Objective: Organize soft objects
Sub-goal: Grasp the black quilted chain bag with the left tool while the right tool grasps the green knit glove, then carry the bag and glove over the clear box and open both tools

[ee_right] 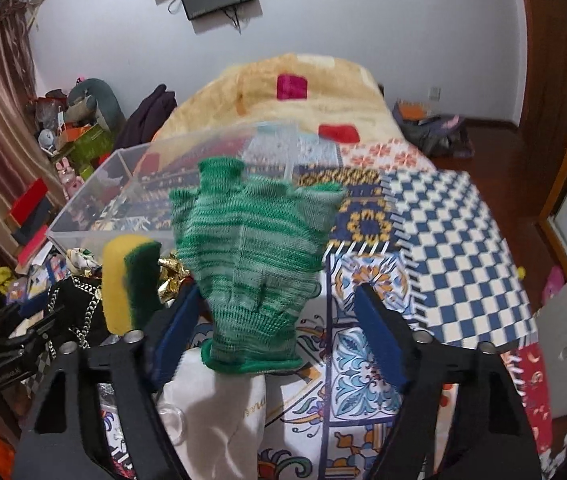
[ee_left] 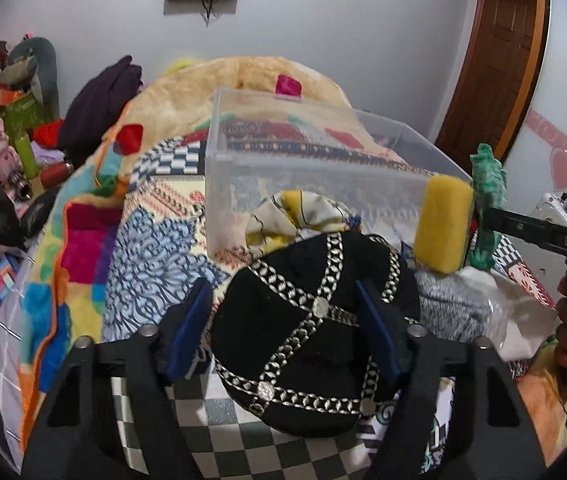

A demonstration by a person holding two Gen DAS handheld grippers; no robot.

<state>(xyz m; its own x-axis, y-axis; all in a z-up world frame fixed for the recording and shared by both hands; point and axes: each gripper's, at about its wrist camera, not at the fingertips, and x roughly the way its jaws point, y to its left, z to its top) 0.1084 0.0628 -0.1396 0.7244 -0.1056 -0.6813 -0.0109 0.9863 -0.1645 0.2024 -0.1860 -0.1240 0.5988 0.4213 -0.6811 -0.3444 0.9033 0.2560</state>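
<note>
Spread wide around a black embroidered cap point(ee_left: 307, 332) on the patchwork bedspread point(ee_left: 151, 240), left gripper point(ee_left: 283, 328). Beyond, right gripper point(ee_right: 279, 332) agape, green knit glove point(ee_right: 251, 248) and yellow sponge point(ee_left: 443, 228) airborne before clear plastic bin point(ee_left: 323, 176).

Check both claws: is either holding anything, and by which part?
Left claw is open, straddling the cap, not closed on it. Right claw is open too; the glove and sponge sit at its left finger, hold unclear.
</note>
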